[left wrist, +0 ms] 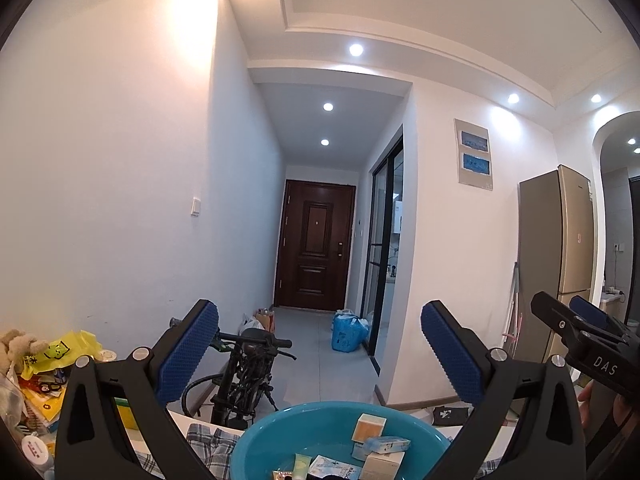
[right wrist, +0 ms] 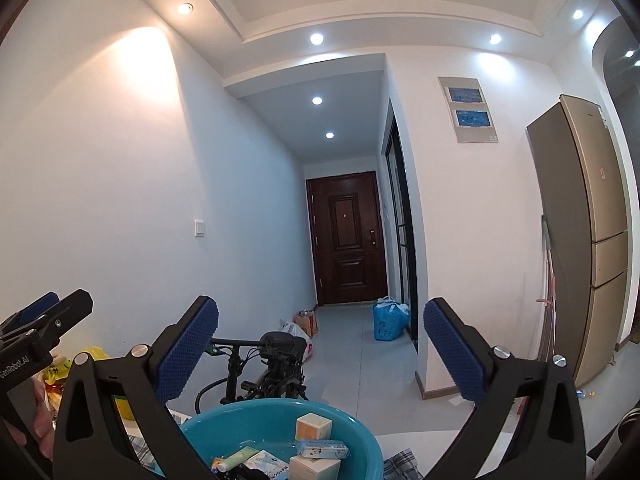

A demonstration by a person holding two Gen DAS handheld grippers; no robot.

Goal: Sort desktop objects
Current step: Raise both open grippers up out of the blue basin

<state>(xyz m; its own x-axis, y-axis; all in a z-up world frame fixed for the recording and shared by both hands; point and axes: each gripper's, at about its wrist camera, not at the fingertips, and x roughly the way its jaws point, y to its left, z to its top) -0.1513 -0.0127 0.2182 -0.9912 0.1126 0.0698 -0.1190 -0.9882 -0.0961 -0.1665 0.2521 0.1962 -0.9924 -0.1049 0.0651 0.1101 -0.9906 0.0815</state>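
both tongs — left gripper (left wrist: 319, 354) and right gripper (right wrist: 321, 354) — hung released and empty above the teal basin (left wrist: 256, 446) of boxes; judged between picks, next reaching lower left to the clutter pile (left wrist: 38, 376).

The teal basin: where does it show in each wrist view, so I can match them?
Left wrist: teal basin at bottom centre, between the open fingers, small boxes inside.
Right wrist: teal basin at bottom, left of centre, same boxes inside.
Shared landmark: the dark brown door at the corridor's end.
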